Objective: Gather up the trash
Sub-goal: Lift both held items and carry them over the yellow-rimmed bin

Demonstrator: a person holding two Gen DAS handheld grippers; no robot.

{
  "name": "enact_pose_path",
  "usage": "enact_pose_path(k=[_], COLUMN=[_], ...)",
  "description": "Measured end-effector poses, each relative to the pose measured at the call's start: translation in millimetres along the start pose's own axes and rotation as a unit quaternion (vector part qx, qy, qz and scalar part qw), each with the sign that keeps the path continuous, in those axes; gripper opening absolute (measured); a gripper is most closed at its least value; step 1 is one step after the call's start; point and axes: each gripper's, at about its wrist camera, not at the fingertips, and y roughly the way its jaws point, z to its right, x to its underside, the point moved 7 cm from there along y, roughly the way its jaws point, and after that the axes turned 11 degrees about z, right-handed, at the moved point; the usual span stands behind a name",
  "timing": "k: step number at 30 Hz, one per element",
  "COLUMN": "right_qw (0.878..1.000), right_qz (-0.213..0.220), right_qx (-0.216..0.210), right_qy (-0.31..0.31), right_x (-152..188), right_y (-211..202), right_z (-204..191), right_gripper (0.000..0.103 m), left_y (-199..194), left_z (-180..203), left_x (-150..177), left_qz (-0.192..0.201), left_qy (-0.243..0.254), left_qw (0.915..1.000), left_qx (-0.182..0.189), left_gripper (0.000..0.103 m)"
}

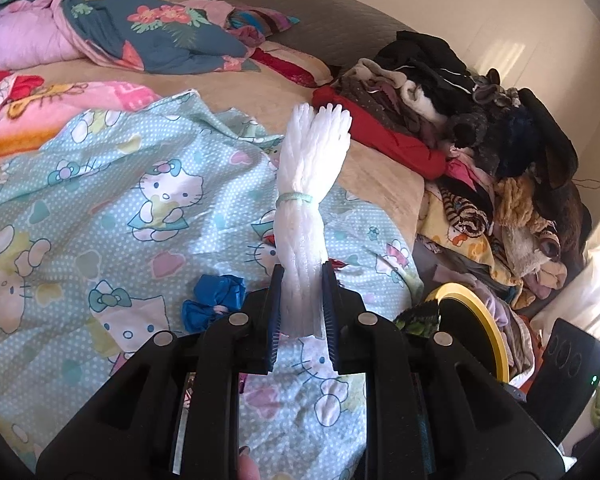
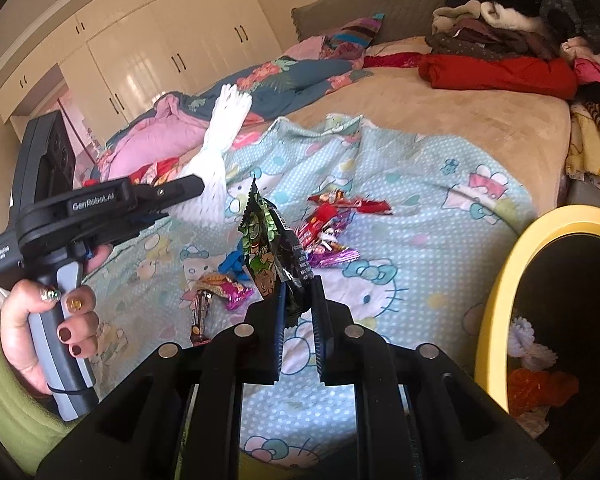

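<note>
My left gripper [image 1: 302, 280] is shut on a white bundle of plastic bags [image 1: 306, 184] tied with a pale green band, held above the Hello Kitty sheet [image 1: 100, 200]. The left gripper [image 2: 172, 196] and the bundle [image 2: 220, 136] also show in the right wrist view. My right gripper [image 2: 298, 300] is shut on a green and black snack wrapper [image 2: 272, 248], held upright above the bed. Several candy wrappers [image 2: 332, 224] lie on the sheet, with a blue wrapper [image 2: 234, 266], a pink one [image 2: 226, 290] and a brown bar wrapper [image 2: 199, 318]. The blue wrapper [image 1: 214, 300] also shows in the left wrist view.
A black bin with a yellow rim [image 2: 500, 300] stands at the right bed edge, holding white and orange trash; it also shows in the left wrist view [image 1: 488, 328]. A clothes pile [image 1: 460, 100] covers the bed's right side. Quilts [image 1: 120, 32] lie at the far end. Wardrobes [image 2: 160, 40] stand behind.
</note>
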Motion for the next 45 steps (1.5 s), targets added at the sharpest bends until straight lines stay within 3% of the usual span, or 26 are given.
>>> enact_pose_path(k=[20,45], right_qw=[0.999,0.993], right_qz=[0.042,0.083], right_qx=[0.022,0.071], right_qy=[0.018,0.054], right_x=[-22,-36], right_y=[-35,-79], right_z=[27,81], right_gripper=[0.012,0.012], left_y=[-11,-3], left_z=[41,94], left_x=[3,34], left_qz=[0.004,-0.026], left_qy=[0.033,0.078], left_qw=[0.9991,0.9947], left_qx=[0.027,0.062], left_gripper=[0.013,0.013])
